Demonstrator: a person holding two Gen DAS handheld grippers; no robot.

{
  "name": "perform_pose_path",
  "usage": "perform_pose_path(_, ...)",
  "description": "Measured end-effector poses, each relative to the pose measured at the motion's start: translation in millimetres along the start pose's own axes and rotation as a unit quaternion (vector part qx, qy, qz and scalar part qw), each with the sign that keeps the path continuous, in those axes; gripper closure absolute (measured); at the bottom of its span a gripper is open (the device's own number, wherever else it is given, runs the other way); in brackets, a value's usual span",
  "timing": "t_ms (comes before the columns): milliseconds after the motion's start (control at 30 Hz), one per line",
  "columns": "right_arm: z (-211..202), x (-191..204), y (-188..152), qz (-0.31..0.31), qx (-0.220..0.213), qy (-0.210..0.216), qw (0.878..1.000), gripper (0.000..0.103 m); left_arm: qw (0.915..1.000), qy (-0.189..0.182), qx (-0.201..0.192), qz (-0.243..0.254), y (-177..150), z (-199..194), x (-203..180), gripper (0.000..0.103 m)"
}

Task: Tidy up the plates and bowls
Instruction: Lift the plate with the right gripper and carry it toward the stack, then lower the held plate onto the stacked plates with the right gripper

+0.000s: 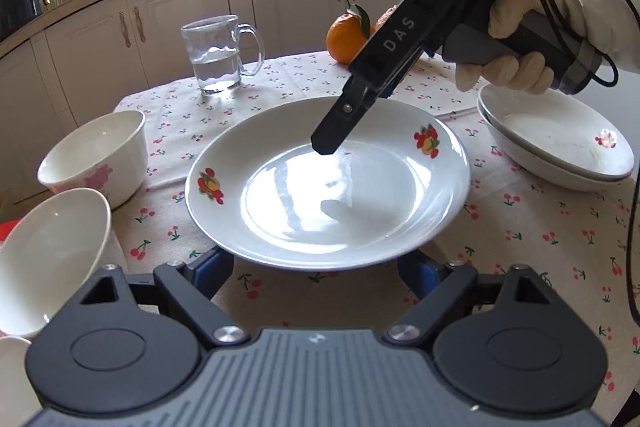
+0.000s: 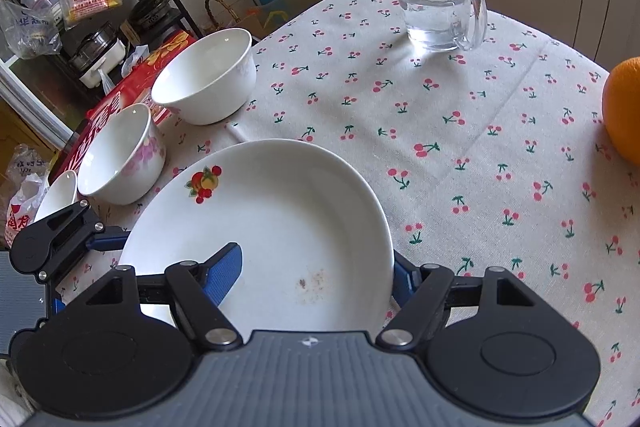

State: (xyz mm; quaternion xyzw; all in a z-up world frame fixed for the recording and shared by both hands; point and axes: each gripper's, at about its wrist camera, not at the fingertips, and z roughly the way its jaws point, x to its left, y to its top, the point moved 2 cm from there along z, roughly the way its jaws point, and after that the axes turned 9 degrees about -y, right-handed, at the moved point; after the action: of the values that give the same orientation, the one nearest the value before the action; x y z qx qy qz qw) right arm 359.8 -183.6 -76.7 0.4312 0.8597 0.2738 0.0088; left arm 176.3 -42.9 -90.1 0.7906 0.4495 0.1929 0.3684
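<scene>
Fruit-print plate (image 1: 328, 187) sits centre of desk (image 1: 520, 247), left of the stacked plates (image 1: 560, 143). Right gripper (image 2: 316, 275) fingers straddle its rim, whether clenched I cannot tell; probably to carry it there. Left gripper (image 1: 316, 267) released, beneath the plate's near edge.

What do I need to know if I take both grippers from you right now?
Left gripper: open, fingers at the fruit plate's near rim, not gripping.
Right gripper: open, one finger over that plate, the other outside its rim.
Done: a plate stack of two sits beside the fruit plate.
Left: the fruit plate probably goes on that stack. The far bowl and the near bowl stand apart, not nested yet.
</scene>
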Motion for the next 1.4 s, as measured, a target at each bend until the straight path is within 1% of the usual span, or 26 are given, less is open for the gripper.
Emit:
perform_pose_path(100,3,-2,2,-0.007,0.005,-0.003,1.0,0.023,1.0,-0.006,0.0,0.006,-1,1,-1,0.014)
perform_pose_path(233,7,-6,8,-0.002,-0.002,0.002,1.0,0.022,0.9997,-0.023,-0.008,-0.005,0,-1,2,0.014)
perform_pose_path(433,14,-9,21,-0.007,-0.009,0.007,1.0,0.022,0.9991,-0.038,-0.011,-0.013,0,2,5,0.014)
perform_pose_path(533,18,-9,27,-0.009,-0.005,0.018,1.0,0.021,0.9989,-0.04,-0.014,-0.017,1,3,7,0.014)
perform_pose_path(667,18,-8,29,-0.016,0.0,0.019,1.0,0.021,0.9989,-0.042,-0.015,-0.015,1,3,8,0.014)
perform_pose_path(800,17,-10,27,-0.004,-0.004,0.019,1.0,0.021,0.9986,-0.047,-0.018,-0.015,2,0,8,0.014)
perform_pose_path(1067,1,-4,20,-0.004,-0.007,0.011,1.0,0.021,0.9983,-0.053,-0.021,-0.012,4,-11,7,0.014)
perform_pose_path(1400,-30,6,4,0.001,-0.031,0.001,1.0,0.021,0.9977,-0.058,-0.03,0.018,8,-29,-8,0.014)
